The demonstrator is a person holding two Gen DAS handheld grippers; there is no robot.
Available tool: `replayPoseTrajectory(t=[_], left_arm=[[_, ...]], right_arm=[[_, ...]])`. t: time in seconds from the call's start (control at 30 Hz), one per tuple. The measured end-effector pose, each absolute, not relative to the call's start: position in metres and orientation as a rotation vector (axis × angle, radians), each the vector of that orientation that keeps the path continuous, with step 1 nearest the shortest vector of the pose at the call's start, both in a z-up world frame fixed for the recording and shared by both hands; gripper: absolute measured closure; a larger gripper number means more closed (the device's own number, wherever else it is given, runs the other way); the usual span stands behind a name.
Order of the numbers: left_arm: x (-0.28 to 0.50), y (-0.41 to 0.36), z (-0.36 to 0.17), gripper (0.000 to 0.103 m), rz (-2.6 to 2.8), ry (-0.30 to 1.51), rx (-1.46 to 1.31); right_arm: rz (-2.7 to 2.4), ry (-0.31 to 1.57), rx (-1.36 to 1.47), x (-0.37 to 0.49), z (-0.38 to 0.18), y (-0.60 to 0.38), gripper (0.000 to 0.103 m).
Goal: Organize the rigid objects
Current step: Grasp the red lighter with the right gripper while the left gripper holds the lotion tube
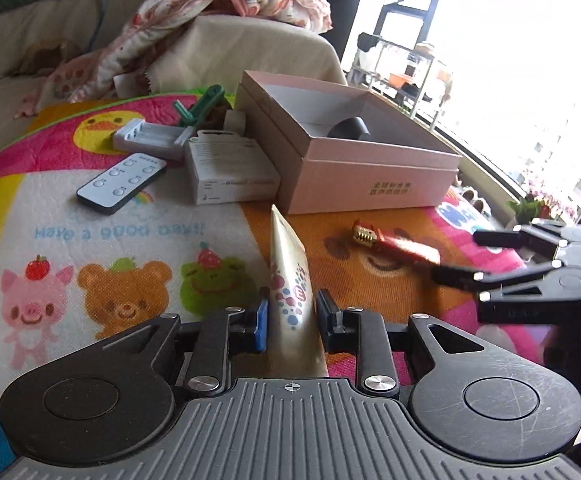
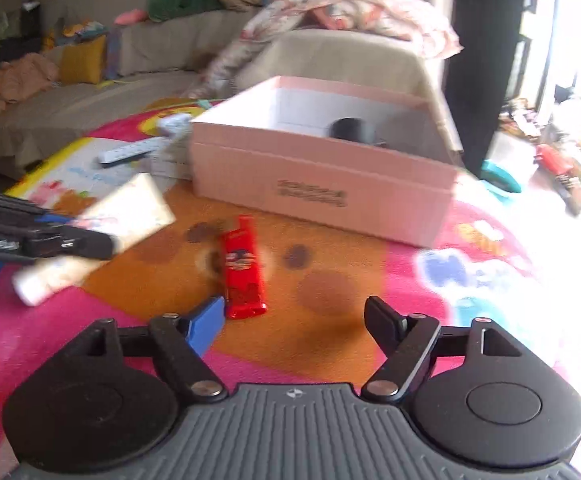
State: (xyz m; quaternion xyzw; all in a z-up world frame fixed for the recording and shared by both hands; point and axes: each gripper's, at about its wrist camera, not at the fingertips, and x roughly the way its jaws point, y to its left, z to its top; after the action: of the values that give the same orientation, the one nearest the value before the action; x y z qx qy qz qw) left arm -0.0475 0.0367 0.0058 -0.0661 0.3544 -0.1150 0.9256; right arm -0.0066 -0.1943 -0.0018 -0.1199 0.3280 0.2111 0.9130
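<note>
My left gripper (image 1: pixel 292 326) is shut on a cream tube (image 1: pixel 290 276) with coloured dots, held above the mat; the tube (image 2: pixel 102 232) and the left gripper (image 2: pixel 90 242) also show at the left of the right wrist view. My right gripper (image 2: pixel 295 326) is open and empty just short of a red tube (image 2: pixel 242 276) with a gold ridged cap (image 1: pixel 364 234) lying on the orange part of the mat. The right gripper (image 1: pixel 456 256) shows in the left wrist view, at the red tube's (image 1: pixel 404 248) end. An open pink box (image 1: pixel 374 176) (image 2: pixel 322 184) holds a dark round object (image 1: pixel 350 128).
On the colourful cartoon mat (image 1: pixel 130 240) lie a white remote (image 1: pixel 120 182), a white carton (image 1: pixel 230 176), a grey battery charger (image 1: pixel 150 140) and a green tool (image 1: pixel 200 108). A sofa with a blanket (image 1: pixel 226 8) stands behind. A window is at the right.
</note>
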Motion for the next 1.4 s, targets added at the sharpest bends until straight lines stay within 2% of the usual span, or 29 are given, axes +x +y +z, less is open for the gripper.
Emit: replayPoseTrajectory(t=[0.1, 0.23, 0.33, 0.5, 0.67, 0.93, 1.0, 1.23, 1.4], left_arm=[[-0.054, 0.025, 0.006, 0.073, -0.24, 0.714, -0.014], [-0.058, 0.018, 0.005, 0.072, -0.232, 0.702, 0.027], [-0.057, 0.027, 0.003, 0.061, -0.248, 0.706, -0.075], [-0.058, 0.034, 0.005, 0.061, -0.275, 0.717, -0.124], [-0.061, 0.03, 0.01, 0.062, -0.227, 0.695, 0.005], [-0.061, 0.02, 0.006, 0.06, -0.28, 0.714, 0.052], [-0.059, 0.02, 0.006, 0.059, -0.28, 0.712, 0.033], [-0.057, 0.027, 0.004, 0.059, -0.265, 0.704, -0.056], [-0.058, 0.024, 0.004, 0.059, -0.267, 0.699, -0.029]], right_arm=[[0.267, 0.62, -0.35, -0.003, -0.002, -0.197, 0.025], [0.357, 0.685, -0.262, -0.006, 0.0, -0.206, 0.025], [0.395, 0.722, -0.199, -0.008, 0.0, -0.206, 0.023], [0.43, 0.764, -0.097, -0.001, -0.005, -0.208, 0.0], [0.42, 0.781, -0.129, -0.001, -0.007, -0.2, 0.0], [0.45, 0.786, -0.159, 0.002, -0.004, -0.2, 0.0], [0.451, 0.789, -0.165, 0.009, -0.002, -0.203, 0.005], [0.226, 0.643, -0.317, 0.022, -0.001, -0.2, 0.008], [0.399, 0.737, -0.117, 0.016, 0.003, -0.19, 0.008]])
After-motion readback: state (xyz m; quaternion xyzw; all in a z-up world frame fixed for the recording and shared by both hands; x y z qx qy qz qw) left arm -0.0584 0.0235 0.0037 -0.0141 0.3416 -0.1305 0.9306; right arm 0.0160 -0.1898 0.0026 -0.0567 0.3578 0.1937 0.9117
